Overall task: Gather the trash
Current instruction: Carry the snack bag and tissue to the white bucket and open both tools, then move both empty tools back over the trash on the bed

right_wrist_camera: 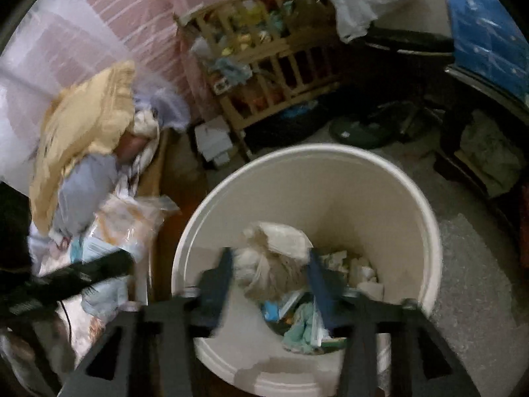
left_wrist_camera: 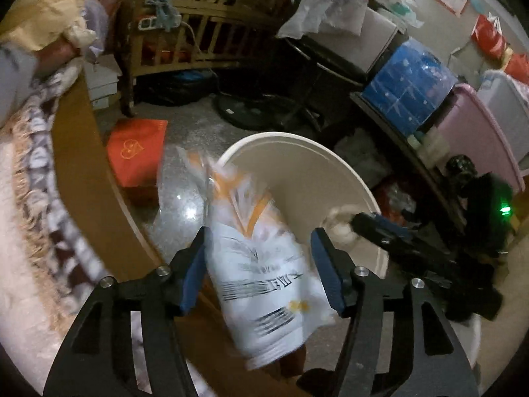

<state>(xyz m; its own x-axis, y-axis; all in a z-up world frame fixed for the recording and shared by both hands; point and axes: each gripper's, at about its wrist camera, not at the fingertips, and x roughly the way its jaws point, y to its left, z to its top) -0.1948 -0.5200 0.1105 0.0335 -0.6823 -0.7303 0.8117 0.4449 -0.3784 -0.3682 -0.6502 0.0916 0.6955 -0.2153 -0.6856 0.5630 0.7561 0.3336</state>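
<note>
A white and orange printed plastic bag (left_wrist_camera: 261, 264) sits between the blue pads of my left gripper (left_wrist_camera: 261, 264), blurred; the jaws stand wide and I cannot tell whether they grip it. Beyond it is the white waste bin (left_wrist_camera: 297, 165). My right gripper (right_wrist_camera: 271, 274) is open over the bin (right_wrist_camera: 413, 205), with a crumpled whitish bag (right_wrist_camera: 274, 258) between its fingers above the trash inside. In the left wrist view the right gripper (left_wrist_camera: 350, 225) reaches over the bin rim, touching a crumpled wad (left_wrist_camera: 339, 223). The printed bag (right_wrist_camera: 125, 228) also shows left of the bin.
A bed with a blanket (left_wrist_camera: 33, 198), a yellow pillow (right_wrist_camera: 82, 125) and clothes lies left. A red box (left_wrist_camera: 135, 152) sits on the floor. A wooden crib (right_wrist_camera: 264, 76), a fan base (right_wrist_camera: 357, 132), a blue box (left_wrist_camera: 410, 86) and pink tubs (left_wrist_camera: 479, 132) stand around.
</note>
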